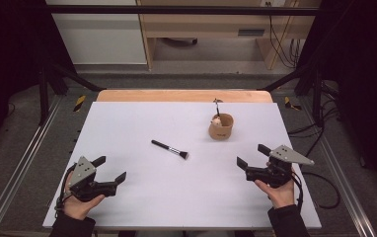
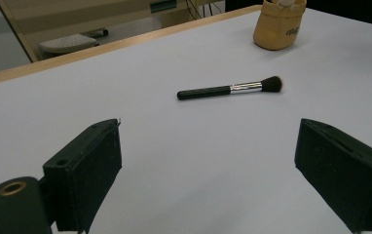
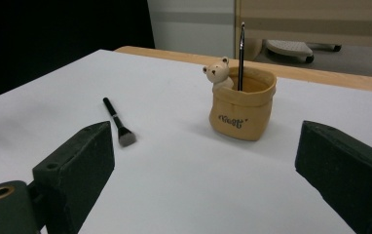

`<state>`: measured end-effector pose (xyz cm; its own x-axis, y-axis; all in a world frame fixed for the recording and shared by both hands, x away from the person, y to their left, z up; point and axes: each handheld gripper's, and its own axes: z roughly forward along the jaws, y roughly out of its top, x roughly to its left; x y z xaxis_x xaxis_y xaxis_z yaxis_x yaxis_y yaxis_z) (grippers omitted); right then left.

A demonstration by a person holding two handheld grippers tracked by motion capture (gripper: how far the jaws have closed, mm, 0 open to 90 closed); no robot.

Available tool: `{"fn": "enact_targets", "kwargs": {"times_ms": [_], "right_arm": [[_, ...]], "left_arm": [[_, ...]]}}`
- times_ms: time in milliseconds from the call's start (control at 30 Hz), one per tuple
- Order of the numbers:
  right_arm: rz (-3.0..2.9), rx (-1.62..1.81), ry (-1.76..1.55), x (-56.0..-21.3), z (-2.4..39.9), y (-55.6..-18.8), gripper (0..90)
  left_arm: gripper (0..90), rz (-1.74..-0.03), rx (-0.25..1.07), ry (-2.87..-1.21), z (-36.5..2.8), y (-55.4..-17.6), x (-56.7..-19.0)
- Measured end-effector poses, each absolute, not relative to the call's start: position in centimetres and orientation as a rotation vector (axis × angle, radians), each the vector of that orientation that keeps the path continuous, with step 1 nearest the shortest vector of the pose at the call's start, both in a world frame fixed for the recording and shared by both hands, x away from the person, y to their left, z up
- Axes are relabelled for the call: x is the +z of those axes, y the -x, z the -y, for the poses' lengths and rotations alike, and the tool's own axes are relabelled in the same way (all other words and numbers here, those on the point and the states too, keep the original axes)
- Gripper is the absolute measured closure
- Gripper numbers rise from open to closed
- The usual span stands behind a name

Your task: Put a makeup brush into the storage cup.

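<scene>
Brush (image 1: 170, 149) lies flat mid-desk (image 1: 142, 123), apart from both claws; tan pot (image 1: 220, 126) with another brush upright stands behind it; left claw (image 1: 112, 169) and right claw (image 1: 251, 155) gape wide, holding nothing.

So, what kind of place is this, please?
Probably a lab or workshop set up for recording: a white table inside a dark metal frame, loose cables on the floor, plain wooden furniture behind.

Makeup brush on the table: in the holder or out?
Out. The makeup brush lies flat on the table, apart from the holder.
</scene>
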<state>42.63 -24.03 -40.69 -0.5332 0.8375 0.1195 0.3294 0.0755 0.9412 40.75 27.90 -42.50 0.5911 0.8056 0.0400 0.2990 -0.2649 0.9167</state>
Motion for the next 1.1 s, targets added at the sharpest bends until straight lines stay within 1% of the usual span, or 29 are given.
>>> {"fn": "enact_targets", "kwargs": {"times_ms": [100,433,700,1100], "right_arm": [[-1.912,1.456,-1.148,-41.4,24.4,-42.1,5.8],[-1.927,1.432,-1.167,-42.8,24.8,-41.2,5.5],[-1.924,1.432,-1.177,-43.3,25.2,-40.8,5.7],[-1.932,1.429,-1.174,-43.2,25.0,-40.8,5.6]], "left_arm": [[9.2,-0.897,0.638,-1.825,-28.0,-40.8,-42.5],[9.2,-0.909,0.629,-1.811,-28.2,-40.9,-42.4],[9.2,-0.915,0.616,-1.807,-28.0,-41.1,-42.3],[8.9,-0.870,0.607,-1.823,-26.7,-41.9,-41.2]]}}
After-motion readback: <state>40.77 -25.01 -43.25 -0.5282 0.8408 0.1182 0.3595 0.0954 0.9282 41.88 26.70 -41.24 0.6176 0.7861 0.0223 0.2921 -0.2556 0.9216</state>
